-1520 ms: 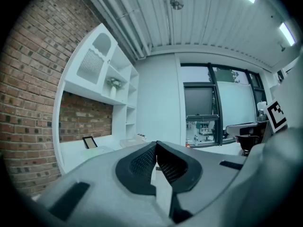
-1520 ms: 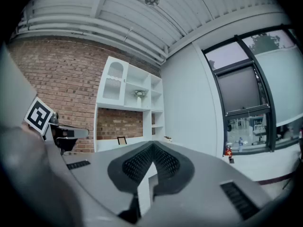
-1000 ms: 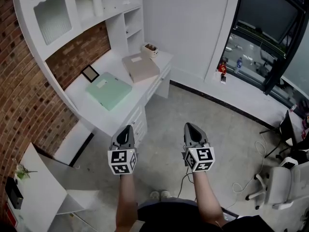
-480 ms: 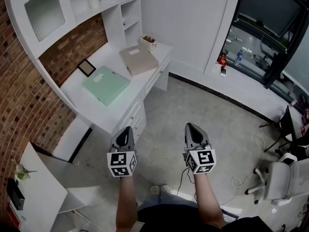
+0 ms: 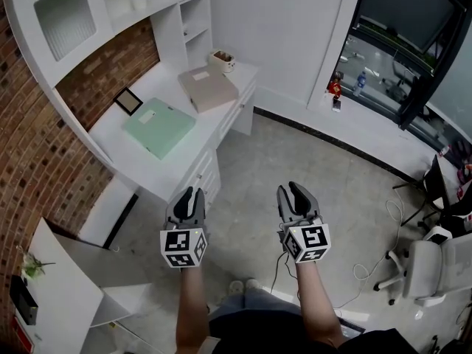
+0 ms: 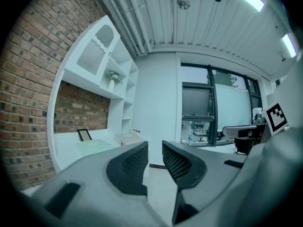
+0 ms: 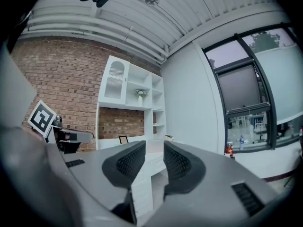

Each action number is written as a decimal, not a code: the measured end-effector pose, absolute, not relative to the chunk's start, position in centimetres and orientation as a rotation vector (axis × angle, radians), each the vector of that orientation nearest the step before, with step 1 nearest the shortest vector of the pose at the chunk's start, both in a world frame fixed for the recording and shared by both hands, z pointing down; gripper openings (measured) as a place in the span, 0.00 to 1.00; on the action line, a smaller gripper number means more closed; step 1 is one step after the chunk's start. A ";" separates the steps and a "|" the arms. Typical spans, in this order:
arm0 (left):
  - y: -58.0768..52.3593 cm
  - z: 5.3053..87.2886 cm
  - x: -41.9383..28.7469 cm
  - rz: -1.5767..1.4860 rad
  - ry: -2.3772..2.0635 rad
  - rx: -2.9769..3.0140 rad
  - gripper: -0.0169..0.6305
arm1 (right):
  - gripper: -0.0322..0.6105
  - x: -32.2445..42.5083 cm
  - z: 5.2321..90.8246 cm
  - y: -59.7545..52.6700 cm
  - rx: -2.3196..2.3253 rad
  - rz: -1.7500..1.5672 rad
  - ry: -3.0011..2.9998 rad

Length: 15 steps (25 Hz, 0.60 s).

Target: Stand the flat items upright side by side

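Note:
A mint-green binder (image 5: 159,127) lies flat on the white desk (image 5: 184,164), and a beige binder (image 5: 207,88) lies flat farther along it. In the left gripper view both are small, the green binder (image 6: 93,147) and the beige binder (image 6: 129,138). My left gripper (image 5: 189,198) hovers over the floor just short of the desk's front edge. Its jaws are opening, a narrow gap shows, nothing is between them. My right gripper (image 5: 297,195) hangs over bare floor to the right. Its jaws are opening too and hold nothing.
A small black picture frame (image 5: 128,100) leans at the brick wall. A small holder (image 5: 221,60) stands at the desk's far end. White shelves (image 5: 184,13) rise above the desk. A white office chair (image 5: 431,268) and cables (image 5: 383,264) are at the right.
Both grippers' jaws have parted slightly from shut. The view has shifted so the desk sits a little higher and more to the left.

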<state>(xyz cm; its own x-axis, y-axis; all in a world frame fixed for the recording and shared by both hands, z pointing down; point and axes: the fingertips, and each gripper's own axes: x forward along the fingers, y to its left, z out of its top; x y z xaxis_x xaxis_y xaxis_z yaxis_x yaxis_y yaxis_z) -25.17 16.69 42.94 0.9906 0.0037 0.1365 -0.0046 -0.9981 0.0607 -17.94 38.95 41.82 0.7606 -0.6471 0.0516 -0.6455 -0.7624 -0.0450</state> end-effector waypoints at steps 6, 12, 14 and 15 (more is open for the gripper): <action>16.8 42.0 -25.5 0.171 0.068 3.061 0.30 | 0.32 -18.7 40.9 38.8 -2.891 -0.077 1.065; 16.5 40.8 -26.0 0.145 0.103 3.085 0.35 | 0.35 -19.6 39.8 38.7 -2.881 -0.025 1.050; 16.3 40.5 -26.1 0.141 0.105 3.094 0.35 | 0.35 -19.6 39.5 38.7 -2.879 -0.010 1.045; 16.2 40.3 -26.1 0.137 0.103 3.096 0.35 | 0.36 -19.6 39.3 38.6 -2.878 -0.006 1.042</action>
